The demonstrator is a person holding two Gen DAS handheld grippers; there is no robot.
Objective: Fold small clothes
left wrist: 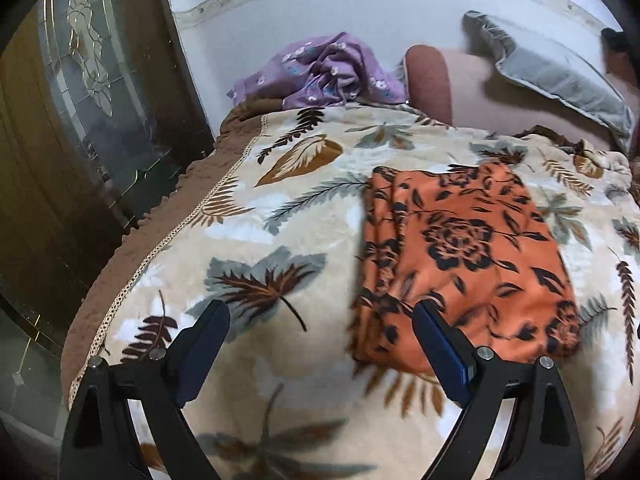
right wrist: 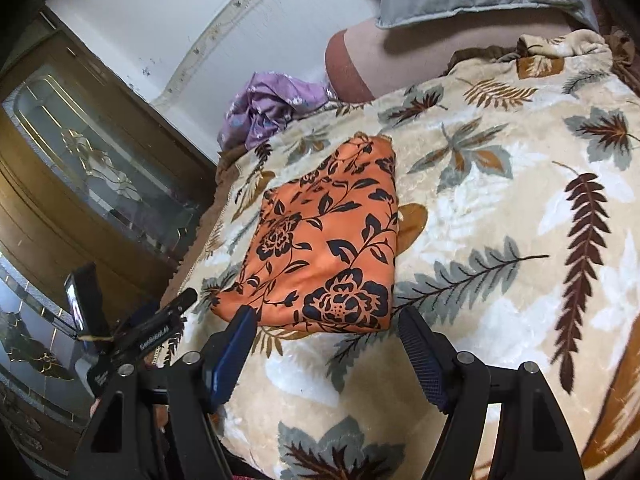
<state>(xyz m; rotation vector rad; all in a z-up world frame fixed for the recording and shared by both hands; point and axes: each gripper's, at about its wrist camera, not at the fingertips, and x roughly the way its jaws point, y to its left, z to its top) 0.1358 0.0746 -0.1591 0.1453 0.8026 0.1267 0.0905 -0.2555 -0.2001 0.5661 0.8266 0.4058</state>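
Observation:
A folded orange cloth with black flowers [left wrist: 468, 256] lies flat on the leaf-patterned blanket [left wrist: 280, 216]; it also shows in the right wrist view [right wrist: 328, 240]. My left gripper [left wrist: 320, 316] is open and empty, just in front of the cloth's near left corner, its right finger beside the cloth's edge. My right gripper [right wrist: 326, 326] is open and empty, just in front of the cloth's near edge. The other gripper's body [right wrist: 120, 340] shows at the left of the right wrist view.
A crumpled purple flowered garment [left wrist: 320, 72] lies at the far edge of the bed by the wall. A grey pillow [left wrist: 552, 68] leans on a brown bolster [left wrist: 428, 80]. A wooden glass-fronted cabinet [left wrist: 80, 120] stands left of the bed.

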